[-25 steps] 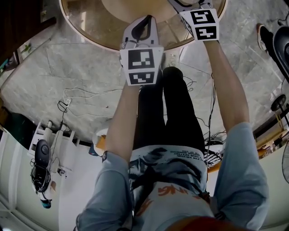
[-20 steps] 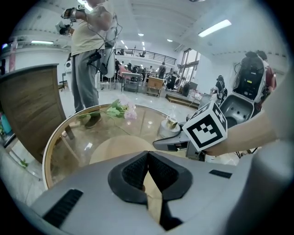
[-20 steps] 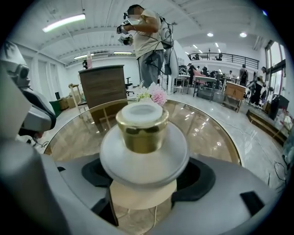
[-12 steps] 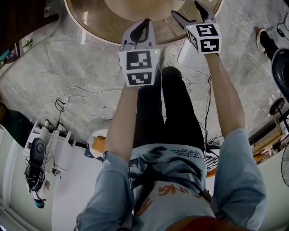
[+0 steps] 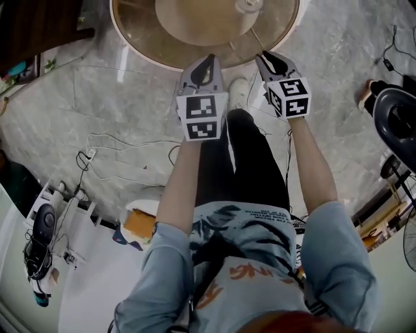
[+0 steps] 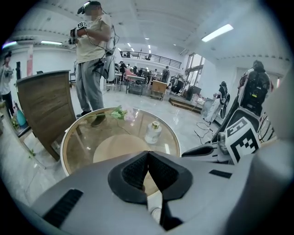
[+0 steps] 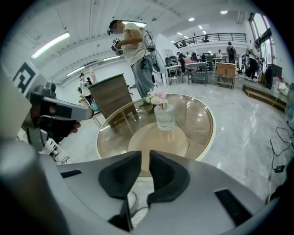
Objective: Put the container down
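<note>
The container (image 7: 165,115), a clear jar with a gold lid, stands upright on the round glass table (image 7: 207,137), free of both grippers. It also shows in the left gripper view (image 6: 153,132) and at the top edge of the head view (image 5: 249,5). My left gripper (image 6: 148,154) is shut with nothing in it and hangs just off the table's near rim (image 5: 140,53). My right gripper (image 7: 145,158) is closing; a narrow gap remains between its pads and nothing is in it. In the head view both grippers, left (image 5: 209,62) and right (image 5: 270,57), sit at the near rim.
A small bunch of flowers (image 7: 156,96) lies on the table behind the container. A wooden cabinet (image 7: 112,95) and a standing person (image 7: 138,46) are beyond the table. Cables (image 5: 117,140) run over the marble floor to my left, and a black chair (image 5: 396,110) stands at the right.
Both grippers have pulled back from over the table toward my body. The right gripper's jaws, wide apart before, have come nearly together. The container stays on the table.
</note>
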The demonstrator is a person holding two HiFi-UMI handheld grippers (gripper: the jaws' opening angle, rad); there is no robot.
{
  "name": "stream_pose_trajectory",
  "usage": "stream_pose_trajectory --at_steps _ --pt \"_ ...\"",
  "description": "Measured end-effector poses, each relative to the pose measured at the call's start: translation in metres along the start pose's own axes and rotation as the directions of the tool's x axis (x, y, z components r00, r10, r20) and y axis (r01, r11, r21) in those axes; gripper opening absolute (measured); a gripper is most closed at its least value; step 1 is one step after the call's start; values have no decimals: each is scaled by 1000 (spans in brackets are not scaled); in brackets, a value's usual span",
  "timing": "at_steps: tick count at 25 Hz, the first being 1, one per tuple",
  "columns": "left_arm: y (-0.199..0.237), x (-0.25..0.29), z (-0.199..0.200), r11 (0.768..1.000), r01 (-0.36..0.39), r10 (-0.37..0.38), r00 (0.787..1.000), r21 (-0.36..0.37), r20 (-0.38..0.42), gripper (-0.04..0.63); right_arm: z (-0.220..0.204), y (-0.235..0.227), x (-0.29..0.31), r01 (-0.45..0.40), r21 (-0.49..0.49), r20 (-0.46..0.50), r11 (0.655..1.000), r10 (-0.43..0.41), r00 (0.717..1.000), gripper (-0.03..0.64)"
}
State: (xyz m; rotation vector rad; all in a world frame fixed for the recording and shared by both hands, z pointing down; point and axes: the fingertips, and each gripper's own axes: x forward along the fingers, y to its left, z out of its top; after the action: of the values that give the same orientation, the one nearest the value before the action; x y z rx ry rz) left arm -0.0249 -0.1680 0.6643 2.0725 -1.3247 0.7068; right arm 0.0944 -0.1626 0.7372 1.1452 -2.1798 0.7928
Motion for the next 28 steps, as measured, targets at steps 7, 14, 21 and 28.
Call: stream_pose_trajectory --at_steps 7,14,21,28 --pt "-28 -60 28 997 -29 32 999 -74 43 26 37 20 -92 -23 77 63 997 18 998 12" --pt "-53 -122 86 987 -68 86 989 -149 117 25 104 29 -182 -23 166 176 986 -6 984 12" --pt "-100 -170 170 987 33 12 961 -157 277 23 202 23 -258 14 241 359 970 -103 928 11" --pt "-131 -214 267 991 105 -58 900 -87 431 23 282 20 -334 88 162 495 983 -158 855 12"
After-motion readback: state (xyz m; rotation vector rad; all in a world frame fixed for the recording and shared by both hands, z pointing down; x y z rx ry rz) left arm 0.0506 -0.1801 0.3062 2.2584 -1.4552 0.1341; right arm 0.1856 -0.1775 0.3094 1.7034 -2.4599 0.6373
